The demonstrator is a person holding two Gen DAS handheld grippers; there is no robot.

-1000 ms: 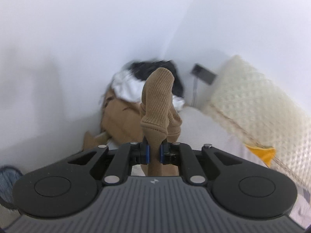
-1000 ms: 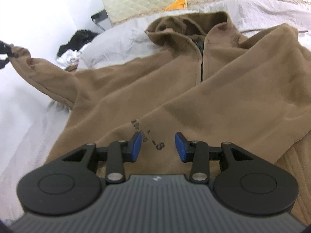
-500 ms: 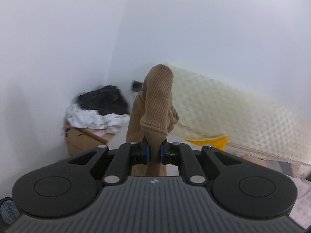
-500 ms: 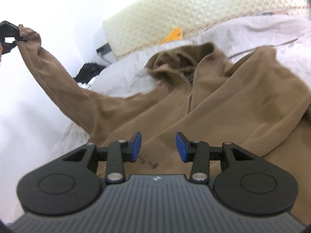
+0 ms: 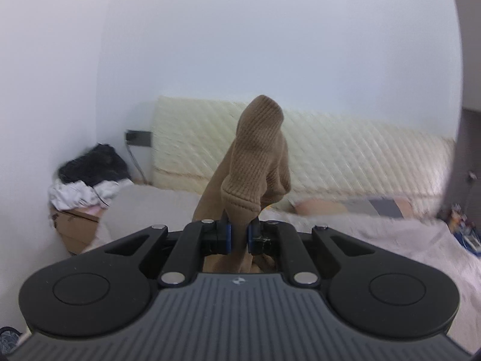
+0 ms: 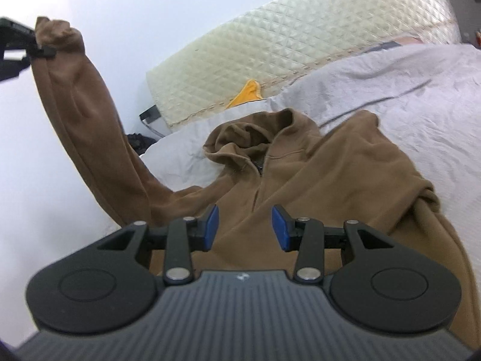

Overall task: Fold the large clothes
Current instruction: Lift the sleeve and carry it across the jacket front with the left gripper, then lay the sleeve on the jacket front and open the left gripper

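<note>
We see the left gripper (image 5: 239, 237) pressed together on the ribbed cuff (image 5: 252, 177) of a brown hoodie (image 6: 315, 186), the knit bunching up just ahead of its blue pads (image 5: 229, 237). In the right wrist view that same gripper (image 6: 33, 52) sits high at the far left, and the sleeve (image 6: 90, 120) hangs from it down to the body of the hoodie, which lies spread on the bed (image 6: 405, 90).

Our right gripper (image 6: 245, 228) is spread wide and holds nothing; it hovers above the chest of the hoodie, and we cannot tell whether it touches the fabric. Straight ahead of it lies the zip and the crumpled hood (image 6: 249, 138). To its right the other sleeve lies folded in across the bed.

Beyond the hood, an orange item (image 6: 248, 93) sits against the quilted cream headboard (image 6: 300, 45). In the left wrist view, ahead and to the left of the pinched cuff, a cardboard box (image 5: 75, 228) stands by the wall with dark and white clothes (image 5: 87, 177) piled on top
</note>
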